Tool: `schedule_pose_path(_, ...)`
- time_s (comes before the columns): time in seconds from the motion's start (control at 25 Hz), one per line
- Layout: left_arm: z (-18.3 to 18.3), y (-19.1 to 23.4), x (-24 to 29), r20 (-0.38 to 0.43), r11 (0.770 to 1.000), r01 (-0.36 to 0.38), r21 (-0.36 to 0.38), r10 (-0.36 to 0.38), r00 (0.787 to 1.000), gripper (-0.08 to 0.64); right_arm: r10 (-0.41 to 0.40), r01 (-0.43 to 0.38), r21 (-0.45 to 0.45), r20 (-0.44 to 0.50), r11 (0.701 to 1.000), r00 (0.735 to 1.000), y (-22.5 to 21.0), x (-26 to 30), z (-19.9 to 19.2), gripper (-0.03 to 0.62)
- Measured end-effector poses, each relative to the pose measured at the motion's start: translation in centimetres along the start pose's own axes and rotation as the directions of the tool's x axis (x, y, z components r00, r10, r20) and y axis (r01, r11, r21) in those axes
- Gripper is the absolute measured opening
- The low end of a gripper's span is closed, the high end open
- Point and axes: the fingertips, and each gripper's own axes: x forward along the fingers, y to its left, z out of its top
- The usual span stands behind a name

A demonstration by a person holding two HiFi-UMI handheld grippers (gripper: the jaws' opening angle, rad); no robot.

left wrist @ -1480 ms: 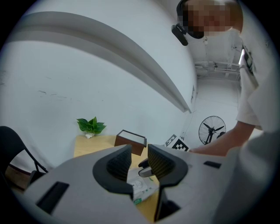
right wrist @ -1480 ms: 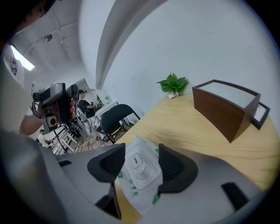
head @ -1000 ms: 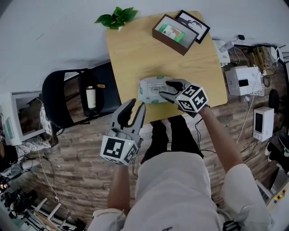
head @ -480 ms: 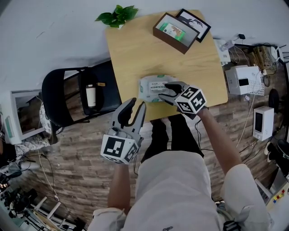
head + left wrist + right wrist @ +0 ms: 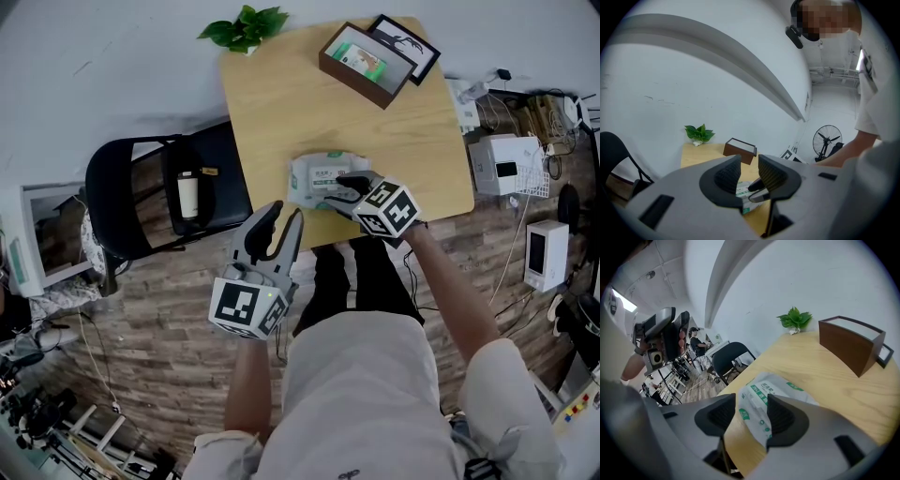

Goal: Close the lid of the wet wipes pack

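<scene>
The soft white plastic wet wipes pack with green print [image 5: 319, 178] lies flat just above the centre of the head view, its long side running across the frame. On its upward face, the white rectangular lid [image 5: 759, 397] appears to lie down against the pack.

- Wet wipes pack [image 5: 761, 397]: a green patch carries "75" in white, seen in the right gripper view (the mark after it looks like a percent sign, though that is not certain).
- The same pack: more printed lines in green and grey, too small and blurred to read in any view.
- Cube [image 5: 246, 309] off the table and cube [image 5: 386, 211] by the pack: black-and-white square markers, patterns without letters.
</scene>
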Motion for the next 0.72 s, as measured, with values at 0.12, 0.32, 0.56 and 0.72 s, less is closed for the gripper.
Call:
schedule_pose_path(0.12,0.0,0.1,-0.1,0.0,1.0,-0.004,-0.001,0.004,1.0,0.114,0.003,-0.003,-0.013,-0.019,1.0,1.0,0.5,0.5,-0.3,0.21)
schedule_pose_path(0.32,-0.2,0.1,-0.2,-0.002,1.0,-0.008,-0.007,0.008,1.0,0.113,-0.001,-0.001,-0.036,-0.05,0.999,0.999,0.8,1.3,-0.7,0.21)
schedule_pose_path(0.56,-0.8,0.2,-0.3,-0.009,1.0,-0.013,-0.018,0.013,1.0,0.112,-0.001,-0.002,-0.049,-0.067,0.999,0.998,1.2,2.1,-1.0,0.213)
schedule_pose_path(0.72,-1.1,0.5,-0.4,-0.011,1.0,-0.014,-0.023,0.013,1.0,0.112,-0.02,0.013,-0.072,-0.088,0.997,0.996,1.2,2.7,-1.4,0.212)
